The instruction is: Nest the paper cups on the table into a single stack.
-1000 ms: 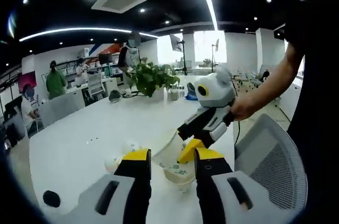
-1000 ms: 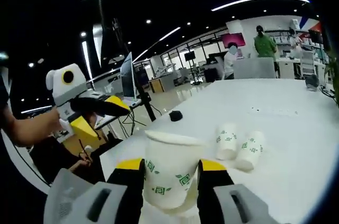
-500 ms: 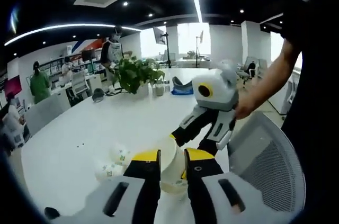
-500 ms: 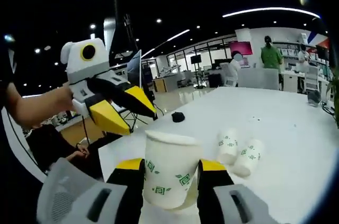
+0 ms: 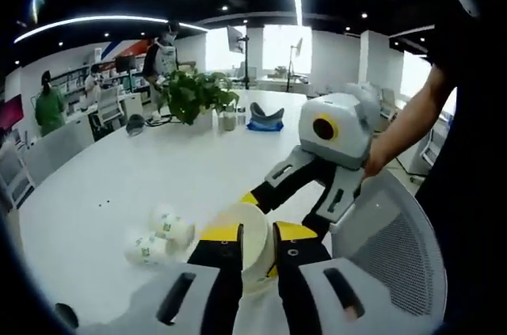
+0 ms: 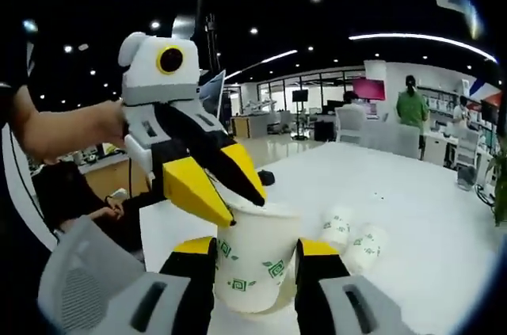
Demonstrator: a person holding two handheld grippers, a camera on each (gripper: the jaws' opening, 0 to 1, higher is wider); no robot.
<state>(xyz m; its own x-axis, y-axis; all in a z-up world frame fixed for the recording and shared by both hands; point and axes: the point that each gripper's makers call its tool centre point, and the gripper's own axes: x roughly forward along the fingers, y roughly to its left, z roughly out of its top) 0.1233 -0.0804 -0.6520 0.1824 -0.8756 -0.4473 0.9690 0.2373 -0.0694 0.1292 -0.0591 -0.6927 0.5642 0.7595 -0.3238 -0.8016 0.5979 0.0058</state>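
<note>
A white paper cup with green marks stands upright between my right gripper's jaws, which are shut on its sides. My left gripper reaches in from the left. Its yellow-tipped jaws pinch the cup's near rim, one inside and one outside. In the left gripper view, the same cup sits in the narrow gap of my left gripper. The right gripper holds it from beyond. Two more paper cups lie on their sides on the white table. They are also the lying cups in the right gripper view.
A grey mesh chair back stands close at the table's edge, seen too as the chair. A potted plant and small items sit at the far end. A small black object lies on the table. People stand in the background.
My left gripper's jaws narrowed from open and came onto the cup's rim. The right gripper kept hold of the cup throughout. The lying cups stayed put.
</note>
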